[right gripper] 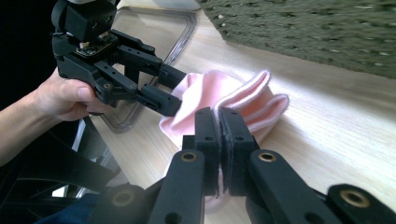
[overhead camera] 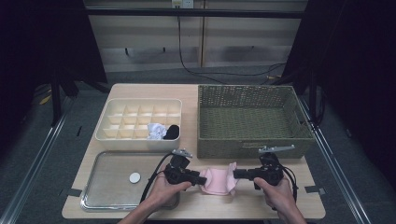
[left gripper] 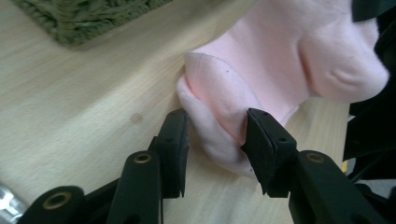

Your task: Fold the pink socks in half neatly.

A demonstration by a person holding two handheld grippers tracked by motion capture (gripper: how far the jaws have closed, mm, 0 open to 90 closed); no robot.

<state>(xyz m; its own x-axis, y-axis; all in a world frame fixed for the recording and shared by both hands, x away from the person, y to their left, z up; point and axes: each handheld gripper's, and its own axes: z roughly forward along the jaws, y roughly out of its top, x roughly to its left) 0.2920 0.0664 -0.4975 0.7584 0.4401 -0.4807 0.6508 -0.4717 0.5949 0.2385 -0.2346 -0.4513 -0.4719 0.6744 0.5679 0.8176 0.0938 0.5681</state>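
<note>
A pink sock (overhead camera: 217,181) lies crumpled on the wooden table near the front edge, between both grippers. My left gripper (overhead camera: 203,179) reaches it from the left. In the left gripper view its jaws (left gripper: 215,126) stand partly closed around a fold of the pink sock (left gripper: 280,56), with both pads against the cloth. My right gripper (overhead camera: 235,173) comes in from the right. Its jaws (right gripper: 219,116) are pressed together on a thin edge of the pink sock (right gripper: 243,95). Farther off in the right gripper view, the left gripper (right gripper: 175,91) grips the sock's other side.
A green woven basket (overhead camera: 252,147) stands just behind the sock. At the back left, a cream divided organizer (overhead camera: 105,126) holds a white sock (overhead camera: 156,130) and a black sock (overhead camera: 172,132). A metal tray (overhead camera: 107,186) with a small white disc (overhead camera: 134,177) lies at the front left.
</note>
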